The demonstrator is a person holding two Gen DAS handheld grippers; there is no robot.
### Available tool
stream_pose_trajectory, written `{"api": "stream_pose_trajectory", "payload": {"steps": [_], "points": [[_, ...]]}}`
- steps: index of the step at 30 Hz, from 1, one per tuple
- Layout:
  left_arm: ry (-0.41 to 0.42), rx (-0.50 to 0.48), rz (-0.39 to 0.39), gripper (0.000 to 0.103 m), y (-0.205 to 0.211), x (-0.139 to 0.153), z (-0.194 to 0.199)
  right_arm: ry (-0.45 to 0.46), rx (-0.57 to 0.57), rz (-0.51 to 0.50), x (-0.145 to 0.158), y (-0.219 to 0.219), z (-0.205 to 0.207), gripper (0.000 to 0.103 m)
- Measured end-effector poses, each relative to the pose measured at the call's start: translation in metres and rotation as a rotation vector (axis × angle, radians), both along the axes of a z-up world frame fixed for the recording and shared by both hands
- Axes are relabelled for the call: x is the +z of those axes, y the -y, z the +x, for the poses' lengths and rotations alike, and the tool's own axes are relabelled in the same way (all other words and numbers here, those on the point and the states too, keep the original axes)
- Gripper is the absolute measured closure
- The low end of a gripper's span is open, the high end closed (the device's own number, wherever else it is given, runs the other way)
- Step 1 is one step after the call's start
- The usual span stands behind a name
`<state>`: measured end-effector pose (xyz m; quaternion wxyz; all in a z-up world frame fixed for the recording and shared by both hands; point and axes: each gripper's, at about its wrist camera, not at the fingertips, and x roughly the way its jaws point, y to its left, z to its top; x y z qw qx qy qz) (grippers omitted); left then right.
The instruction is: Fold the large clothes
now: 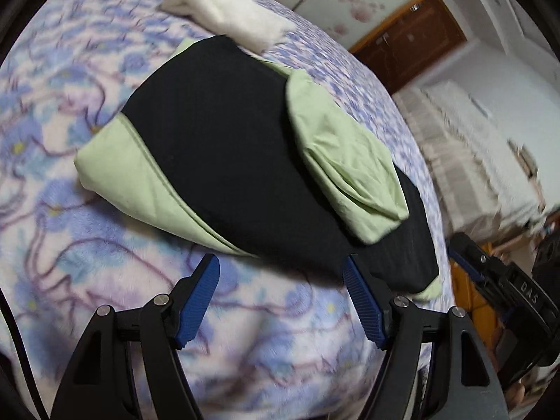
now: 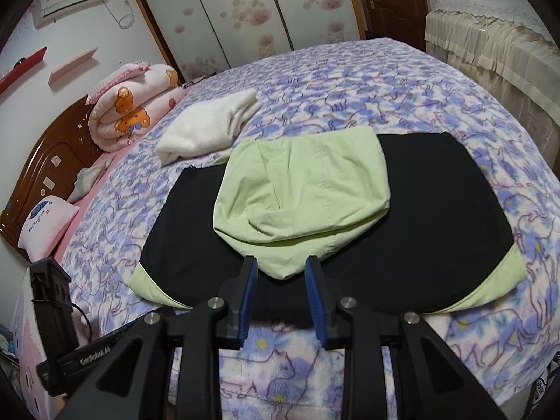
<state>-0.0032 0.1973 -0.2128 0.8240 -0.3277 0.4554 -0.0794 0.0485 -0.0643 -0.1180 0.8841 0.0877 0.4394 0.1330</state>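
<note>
Folded black-and-green garment (image 2: 350,217) lies mid-frame on the floral bedspread (image 2: 385,80), green hood on top. Right gripper (image 2: 281,276): jaws part open, empty, hood tip just beyond them. Left gripper (image 1: 281,273): wide open, empty, garment's near edge just above it. White towel (image 2: 206,126) lies upper left.

White towel (image 2: 210,124), rolled pink quilt (image 2: 131,105)

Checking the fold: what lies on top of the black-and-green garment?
A light green hood lies folded onto the black back of the garment, covering its middle. Whatever is beneath the garment besides the floral blanket is hidden.
</note>
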Motion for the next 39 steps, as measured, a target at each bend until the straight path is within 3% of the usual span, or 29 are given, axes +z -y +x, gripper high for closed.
{"api": "stream_pose_trajectory", "payload": {"steps": [7, 20, 22, 23, 25, 27, 32, 35, 39], "points": [[0.031, 0.092, -0.076, 0.031, -0.021, -0.035, 0.024, -0.012, 0.001, -0.021, -0.017, -0.01, 0.026, 0.075], [0.132, 0.163, -0.044, 0.032, -0.033, -0.042, 0.096, 0.019, -0.007, -0.049, -0.031, -0.023, 0.08, 0.075], [0.146, 0.194, -0.034, 0.048, -0.032, -0.037, 0.102, 0.028, -0.005, -0.062, -0.034, -0.025, 0.09, 0.075], [0.154, 0.198, -0.023, 0.065, -0.03, -0.034, 0.104, 0.026, -0.005, -0.073, -0.036, -0.026, 0.095, 0.075], [0.178, 0.195, 0.039, 0.085, -0.025, -0.023, 0.104, 0.019, 0.002, -0.105, -0.044, -0.029, 0.106, 0.075], [0.2, 0.182, 0.116, 0.091, -0.019, -0.011, 0.104, 0.005, 0.009, -0.147, -0.054, -0.034, 0.111, 0.078], [0.293, 0.124, 0.296, 0.093, 0.001, 0.021, 0.091, -0.102, 0.077, -0.257, -0.1, -0.047, 0.114, 0.085], [0.351, 0.079, 0.366, 0.094, 0.018, 0.044, 0.085, -0.081, 0.125, -0.335, -0.11, -0.056, 0.107, 0.085], [0.407, 0.028, 0.421, 0.094, 0.043, 0.072, 0.087, -0.14, 0.161, -0.305, -0.107, -0.051, 0.112, 0.085]]}}
